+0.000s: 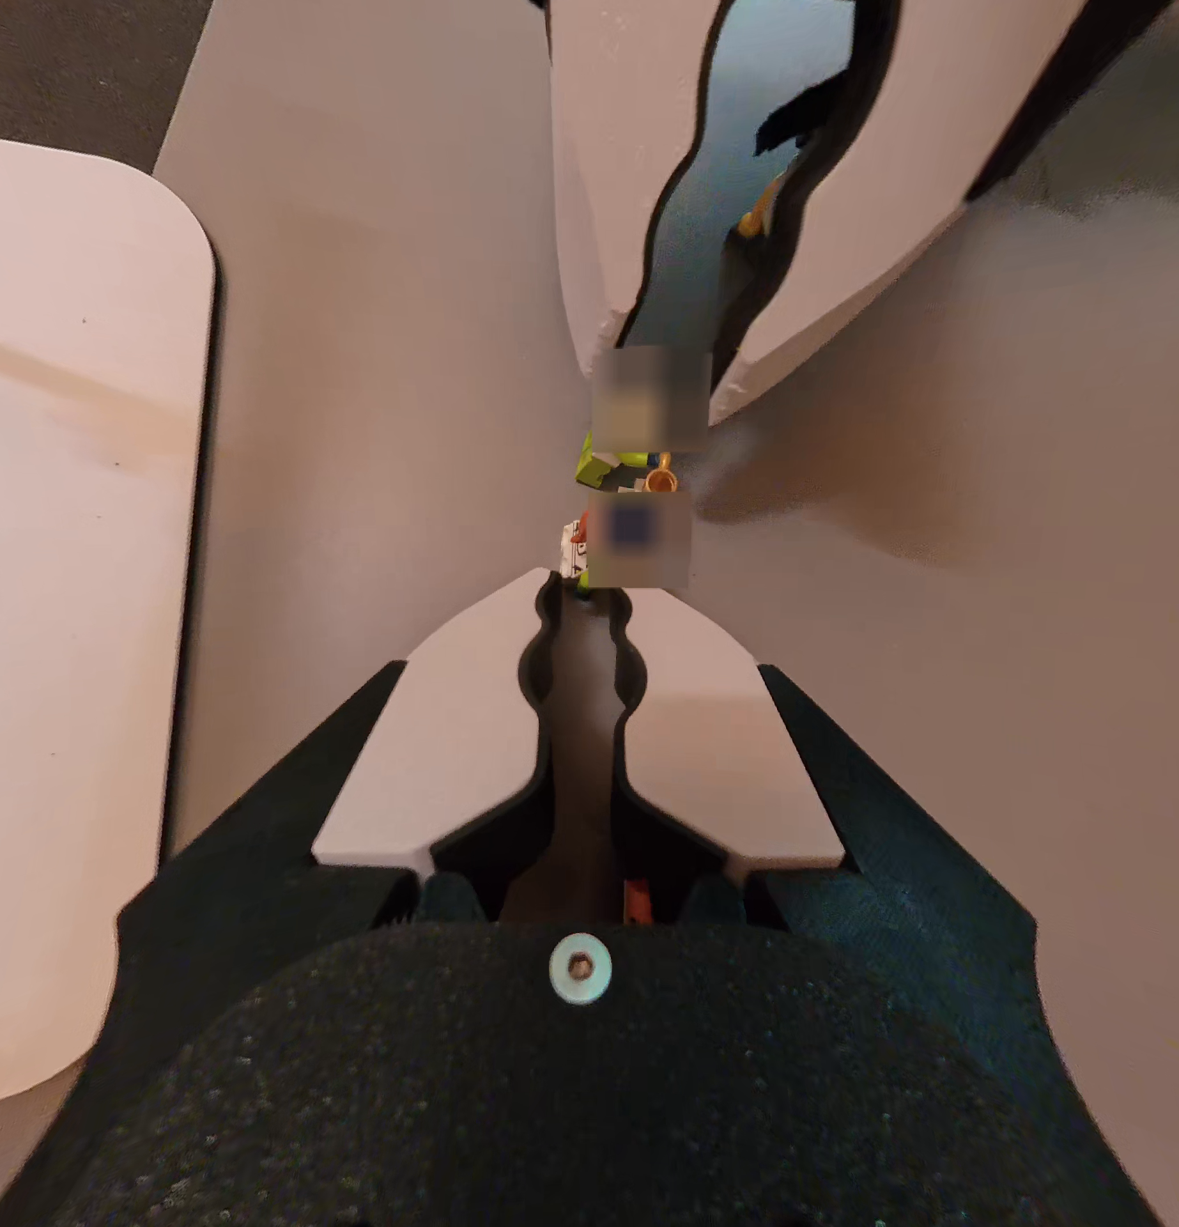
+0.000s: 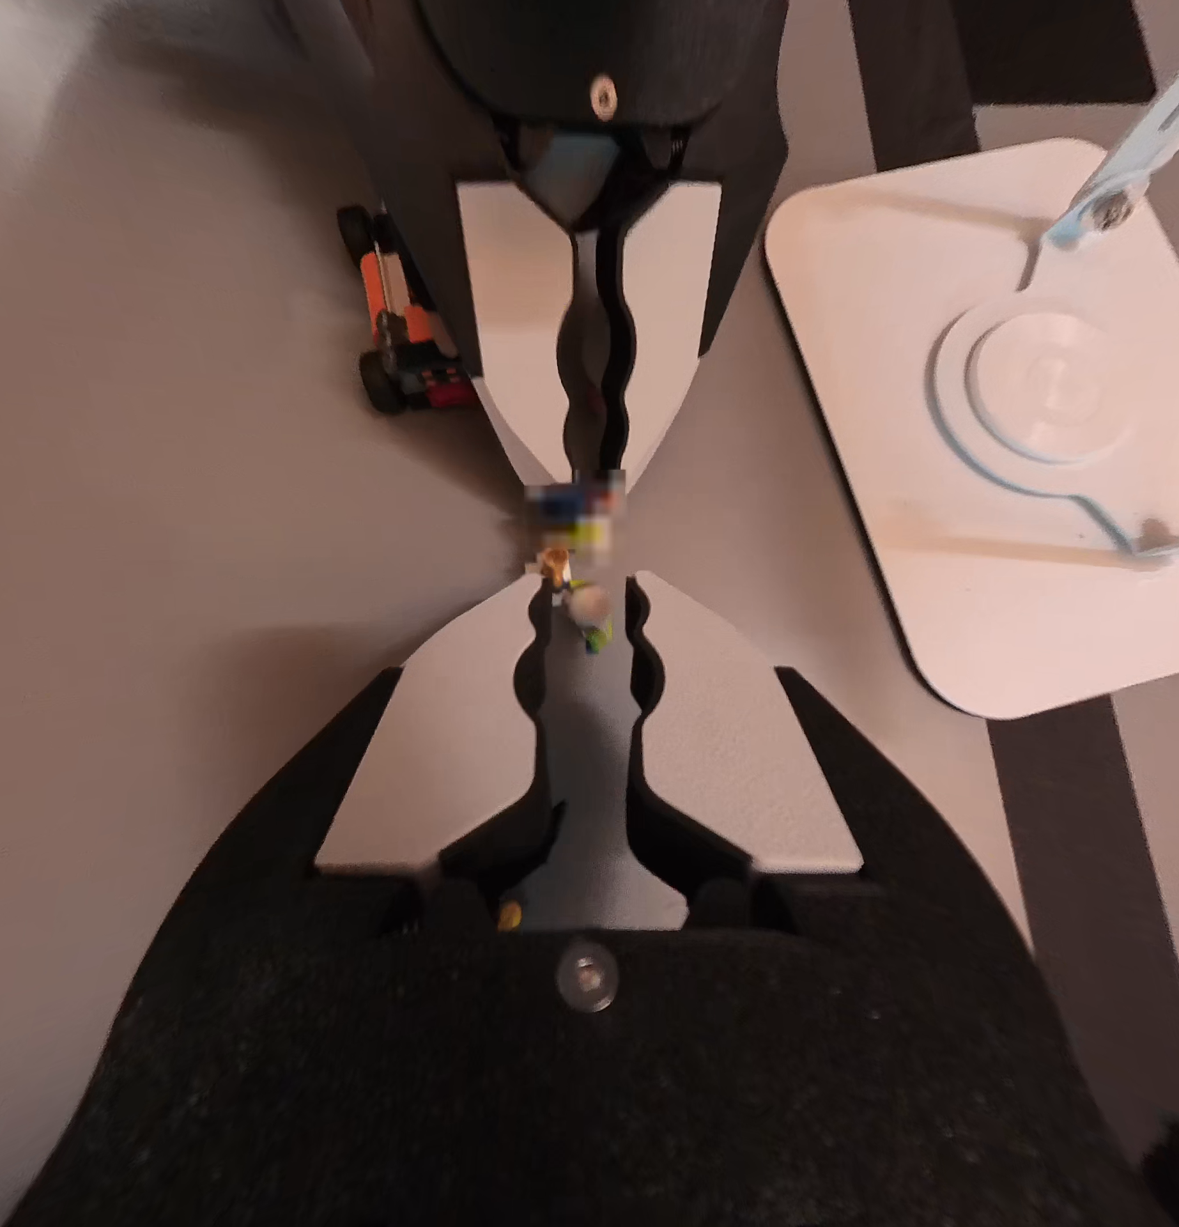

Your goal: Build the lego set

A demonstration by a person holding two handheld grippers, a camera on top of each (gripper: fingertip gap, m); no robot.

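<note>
The left gripper [image 1: 583,587] and the right gripper [image 2: 583,584] met tip to tip above a pale grey table [image 1: 374,398], with a small lego figure [image 1: 623,471] caught between them. In the left wrist view the left gripper's tips were drawn close together on the near end of the figure, where a white and reddish bit showed just ahead of them; the far end, lime green with a small golden cup [image 1: 661,479] beside it, lay at the tips of the right gripper coming in from ahead. In the right wrist view the right gripper's tips stood narrow around the lime and white part of the figure, though motion blur and mosaic patches hid whether the pads actually pressed on it. No brand, label or readable writing could be made out on any piece. To the left of the left gripper, as seen from the right one, a small lego car [image 2: 407,319] with black wheels and orange parts sat on the table, partly behind that gripper's black frame. To the right of the right gripper lay a white square base plate [image 2: 872,531] with a round raised disc and a light blue arm bolted at its far corner.
</note>
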